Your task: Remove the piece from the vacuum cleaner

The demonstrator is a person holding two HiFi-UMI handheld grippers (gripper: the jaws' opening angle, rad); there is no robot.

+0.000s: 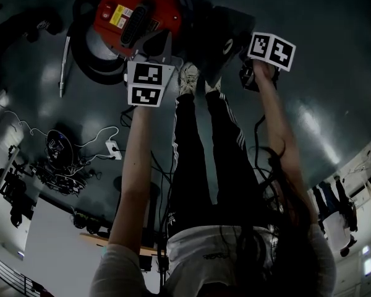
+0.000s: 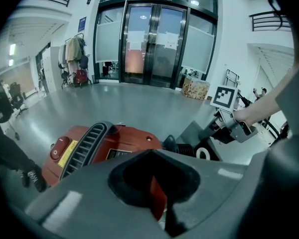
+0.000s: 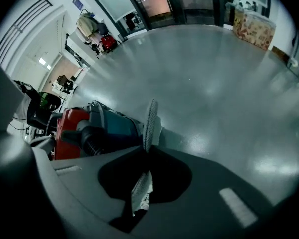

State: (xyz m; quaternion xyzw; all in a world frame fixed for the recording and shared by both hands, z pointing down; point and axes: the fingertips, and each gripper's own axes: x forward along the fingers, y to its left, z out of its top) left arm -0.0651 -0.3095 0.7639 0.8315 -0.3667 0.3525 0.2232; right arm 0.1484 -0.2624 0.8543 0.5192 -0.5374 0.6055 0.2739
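Note:
A red vacuum cleaner (image 1: 133,11) lies on the grey floor with its black hose (image 1: 86,57) looped beside it. My left gripper (image 1: 153,53) is at its near edge; in the left gripper view the jaws (image 2: 159,203) are closed with a red part of the vacuum cleaner (image 2: 104,143) between them. My right gripper (image 1: 242,67) is to the right, beside a dark grey flat piece (image 1: 229,33). In the right gripper view it (image 3: 142,183) is shut on a thin, pale, dotted sheet (image 3: 150,118) seen edge-on, with the vacuum cleaner (image 3: 70,128) to the left.
The person's legs and pale shoes (image 1: 188,79) stand between the grippers. A metal wand (image 1: 63,67), a power strip (image 1: 113,148) with cables and a heap of gear (image 1: 59,159) lie to the left. Glass doors (image 2: 149,44) and boxes (image 2: 195,88) are far off.

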